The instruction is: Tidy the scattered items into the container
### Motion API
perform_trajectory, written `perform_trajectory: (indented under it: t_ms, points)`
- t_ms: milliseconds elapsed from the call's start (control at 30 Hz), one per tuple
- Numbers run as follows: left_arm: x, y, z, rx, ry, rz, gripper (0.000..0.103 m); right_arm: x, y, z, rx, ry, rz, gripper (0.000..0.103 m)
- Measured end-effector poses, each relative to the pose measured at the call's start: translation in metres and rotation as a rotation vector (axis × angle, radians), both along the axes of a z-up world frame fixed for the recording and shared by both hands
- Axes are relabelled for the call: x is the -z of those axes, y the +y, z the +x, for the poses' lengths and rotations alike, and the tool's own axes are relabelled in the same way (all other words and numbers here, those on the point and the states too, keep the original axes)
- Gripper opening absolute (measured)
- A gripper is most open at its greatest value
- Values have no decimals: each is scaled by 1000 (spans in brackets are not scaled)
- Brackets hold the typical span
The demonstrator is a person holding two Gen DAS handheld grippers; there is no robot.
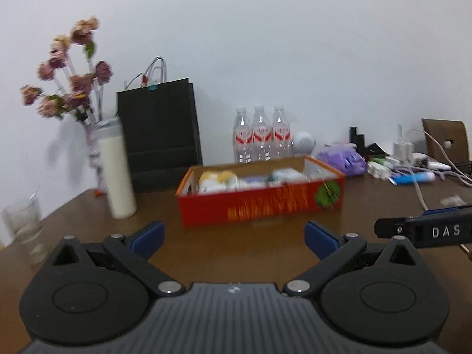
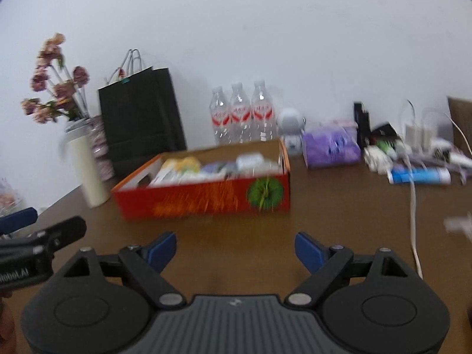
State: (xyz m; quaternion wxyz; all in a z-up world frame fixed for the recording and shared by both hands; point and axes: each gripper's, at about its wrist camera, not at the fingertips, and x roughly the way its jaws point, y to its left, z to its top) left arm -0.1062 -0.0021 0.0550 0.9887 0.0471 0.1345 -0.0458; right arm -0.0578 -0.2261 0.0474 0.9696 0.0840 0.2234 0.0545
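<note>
A red cardboard box [image 1: 259, 203] with an orange rim sits on the brown table, holding several white, yellow and purple items; it also shows in the right wrist view [image 2: 203, 200]. My left gripper [image 1: 234, 240] is open and empty, held above the table in front of the box. My right gripper [image 2: 236, 250] is open and empty, also in front of the box. The right gripper shows at the right edge of the left wrist view [image 1: 424, 230]. The left gripper shows at the left edge of the right wrist view [image 2: 38, 242]. Both views are blurred.
A white cylinder [image 1: 116, 171], flower vase [image 1: 94, 147], black paper bag [image 1: 160, 135], three water bottles [image 1: 261, 135] and a glass [image 1: 23, 227] stand behind and left. A purple pack [image 2: 332, 146], blue tube [image 2: 420, 175], white cable [image 2: 414, 224], chargers and a crumpled scrap [image 2: 458, 224] lie right.
</note>
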Motion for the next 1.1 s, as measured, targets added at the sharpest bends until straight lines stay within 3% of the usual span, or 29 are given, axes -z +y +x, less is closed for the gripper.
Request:
perform_trajectory:
  t_ms: [100,267,633,933,1100]
  points:
    - [12,7,-37,32,60,-69,103,13,-1,-47,-5,19,18,93]
    - [25,2,-36,41,99,-23,103,26,0,-70,-4,36,-9,95]
    - [40,-3,60,-17,324,10,103,41,28,16,-23,212,-96,95]
    - [57,9,85,-72,422,-33,103,49,40,46,-19,231,-179,95]
    - [57,9,91,-79,426,-39,103,51,39,51,-10,238,-183,103]
